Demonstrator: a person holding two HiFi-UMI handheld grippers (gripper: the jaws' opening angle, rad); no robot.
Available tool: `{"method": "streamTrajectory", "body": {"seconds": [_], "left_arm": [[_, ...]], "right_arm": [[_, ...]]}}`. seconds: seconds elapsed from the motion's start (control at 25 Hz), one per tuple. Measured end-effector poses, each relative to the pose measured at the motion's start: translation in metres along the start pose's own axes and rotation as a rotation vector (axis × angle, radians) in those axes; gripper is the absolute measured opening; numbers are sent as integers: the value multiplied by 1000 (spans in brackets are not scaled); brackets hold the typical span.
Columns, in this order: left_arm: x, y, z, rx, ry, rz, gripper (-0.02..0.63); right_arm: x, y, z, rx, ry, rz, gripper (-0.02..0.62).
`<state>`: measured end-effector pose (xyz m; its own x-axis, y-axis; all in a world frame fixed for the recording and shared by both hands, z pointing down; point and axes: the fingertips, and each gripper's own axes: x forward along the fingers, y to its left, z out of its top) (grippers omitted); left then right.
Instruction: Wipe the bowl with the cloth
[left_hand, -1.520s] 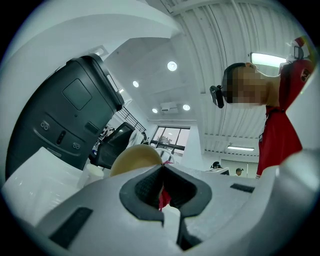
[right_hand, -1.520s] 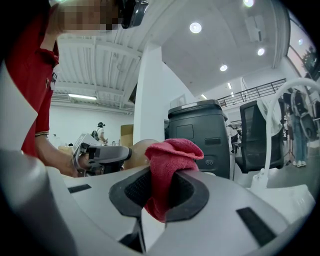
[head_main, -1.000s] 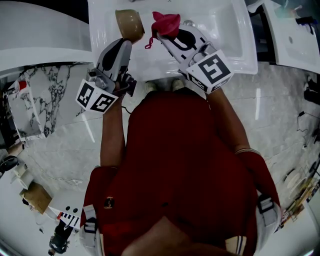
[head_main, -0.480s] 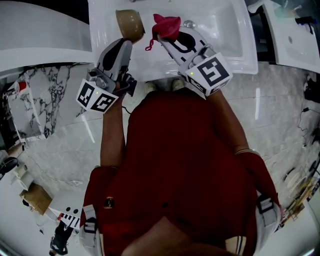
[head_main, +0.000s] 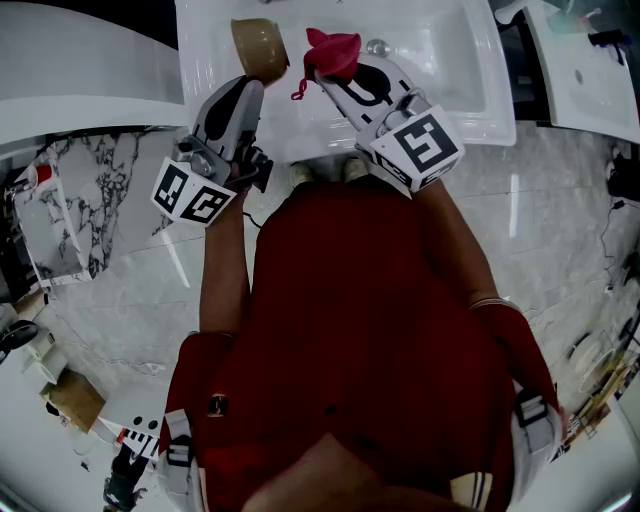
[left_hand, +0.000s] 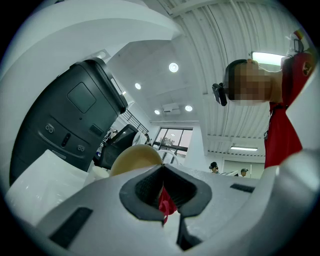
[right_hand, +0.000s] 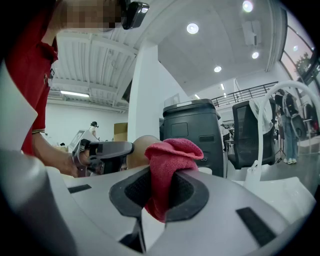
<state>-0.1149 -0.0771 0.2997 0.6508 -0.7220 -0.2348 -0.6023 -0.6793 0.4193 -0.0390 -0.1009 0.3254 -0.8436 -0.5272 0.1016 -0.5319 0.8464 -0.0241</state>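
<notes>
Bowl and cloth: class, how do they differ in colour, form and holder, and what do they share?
The bowl is tan; the cloth is red. The bowl is a stiff round shell; the cloth is soft and bunched. The left gripper grips the bowl; the right gripper pinches the cloth. Both are held up over the white sink.

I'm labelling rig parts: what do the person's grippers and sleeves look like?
Both the left gripper and right gripper have light grey shells with black insets, dark padded jaws, and a white cube bearing black square markers. The person wears a red short-sleeved shirt.
</notes>
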Motion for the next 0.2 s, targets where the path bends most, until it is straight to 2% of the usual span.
{"method": "streamTrajectory", "body": {"seconds": [0.2], "left_arm": [[0, 0, 0, 0, 4, -2, 12]], "right_arm": [[0, 1, 0, -2, 2, 0, 51]]}}
